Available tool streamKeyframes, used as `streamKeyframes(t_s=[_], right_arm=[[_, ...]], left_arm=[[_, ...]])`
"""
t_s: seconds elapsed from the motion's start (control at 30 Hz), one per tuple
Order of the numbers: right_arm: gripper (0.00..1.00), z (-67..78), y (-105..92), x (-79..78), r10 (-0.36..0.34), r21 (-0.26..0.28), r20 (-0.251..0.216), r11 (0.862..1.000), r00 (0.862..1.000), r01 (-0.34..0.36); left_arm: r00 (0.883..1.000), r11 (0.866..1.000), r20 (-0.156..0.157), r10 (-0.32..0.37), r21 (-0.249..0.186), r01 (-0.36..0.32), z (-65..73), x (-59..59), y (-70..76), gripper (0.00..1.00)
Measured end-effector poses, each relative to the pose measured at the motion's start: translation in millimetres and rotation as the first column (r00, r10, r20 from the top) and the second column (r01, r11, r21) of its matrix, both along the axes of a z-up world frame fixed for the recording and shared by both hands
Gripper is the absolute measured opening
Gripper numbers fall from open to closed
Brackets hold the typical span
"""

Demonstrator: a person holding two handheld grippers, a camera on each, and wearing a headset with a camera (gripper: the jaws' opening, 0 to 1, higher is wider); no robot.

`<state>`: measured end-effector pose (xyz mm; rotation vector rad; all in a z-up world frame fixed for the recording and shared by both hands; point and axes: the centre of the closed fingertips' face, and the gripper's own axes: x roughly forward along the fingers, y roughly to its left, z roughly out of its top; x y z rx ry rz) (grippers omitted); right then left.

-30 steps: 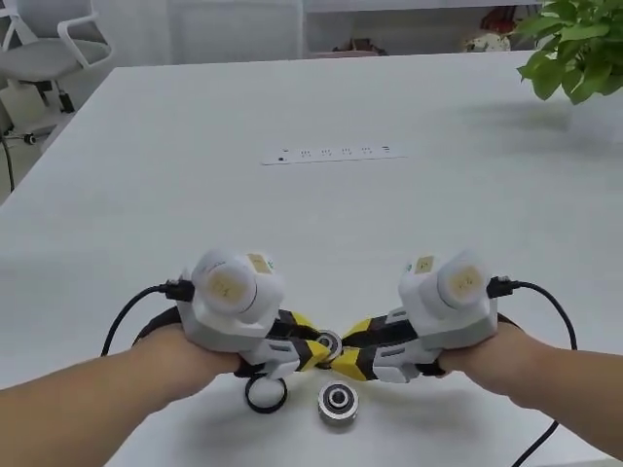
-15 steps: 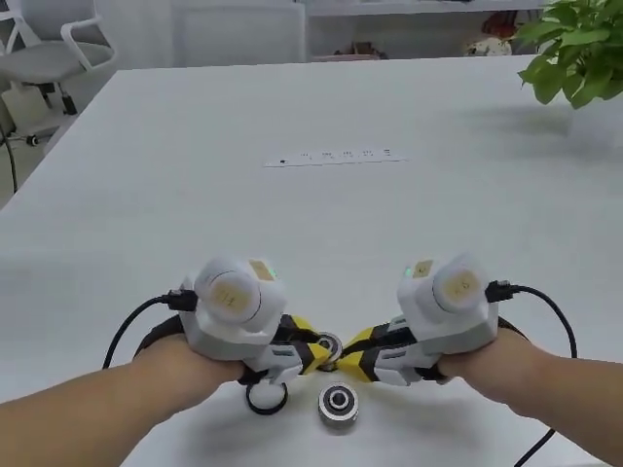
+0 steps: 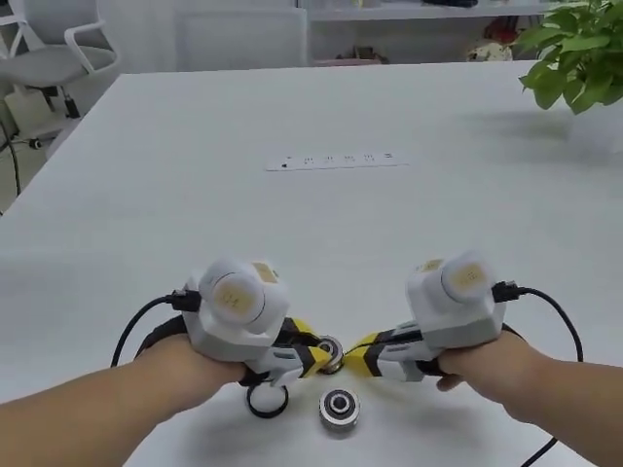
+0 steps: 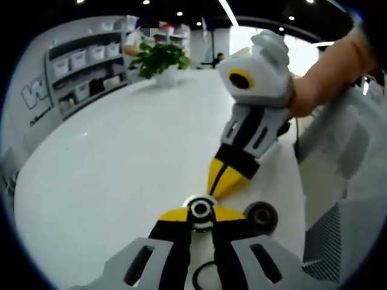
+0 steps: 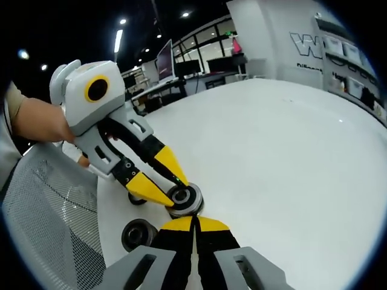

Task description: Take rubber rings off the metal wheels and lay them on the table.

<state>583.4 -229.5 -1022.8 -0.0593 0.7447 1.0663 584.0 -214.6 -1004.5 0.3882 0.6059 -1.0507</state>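
Observation:
A small metal wheel is held just above the table, and my left gripper is shut on it; its yellow tips flank the wheel. My right gripper faces it from the right, jaws shut, tips touching the wheel's rim. I cannot tell whether they pinch anything. A second wheel with a dark rubber ring around it lies on the table below the grippers, also seen as the wheel and the wheel. A loose black rubber ring lies under my left gripper.
The white table stretches far ahead, with a flush socket strip in its middle. A potted plant stands at the back right. An office chair stands beyond the back left corner. Cables trail from both grippers.
My right gripper has drawn back slightly to the right, so the tips no longer overlap. The left gripper still holds the wheel. The ring and second wheel lie as before.

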Motion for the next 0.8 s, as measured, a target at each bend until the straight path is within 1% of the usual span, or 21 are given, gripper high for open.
streamKeyframes(t_s=[0.07,0.13,0.2,0.4,0.43,0.63,0.7,0.8], right_arm=[[0.00,1.7,-1.5,1.1,-0.019,0.022,-0.020,1.000,1.000,0.019],[0.00,3.0,-2.2,1.2,-0.028,0.034,-0.029,0.999,0.999,0.029],[0.00,6.3,-1.5,3.5,-0.059,0.070,-0.057,0.996,0.997,0.063],[0.00,14.0,0.2,4.3,-0.091,0.137,-0.103,0.985,0.991,0.105],[0.00,13.5,0.4,3.8,-0.091,0.133,-0.102,0.986,0.991,0.104],[0.00,15.7,1.9,2.2,-0.086,0.153,-0.110,0.983,0.990,0.102],[0.00,16.2,2.5,1.7,-0.081,0.150,-0.104,0.984,0.991,0.096],[0.00,16.8,3.3,1.6,-0.080,0.156,-0.109,0.983,0.991,0.097]], left_arm=[[1.000,1.000,0.000,0.000,0.002,0.000,-0.1,-0.1,0.3,0.12],[1.000,1.000,-0.001,0.004,0.005,-0.004,-0.1,-0.4,0.5,0.12],[1.000,1.000,-0.001,0.005,0.008,-0.005,-0.1,-0.3,0.4,0.12],[1.000,1.000,-0.003,0.009,0.015,-0.009,-0.3,-0.3,0.3,0.12],[1.000,1.000,-0.003,0.010,0.016,-0.010,-0.3,-0.4,0.3,0.12],[1.000,1.000,0.002,0.019,0.017,-0.019,0.0,-1.1,0.0,0.12],[1.000,1.000,0.003,0.020,0.019,-0.020,-0.1,-0.9,0.2,0.12],[1.000,0.999,0.006,0.024,0.022,-0.024,-0.1,-1.4,0.2,0.12]])
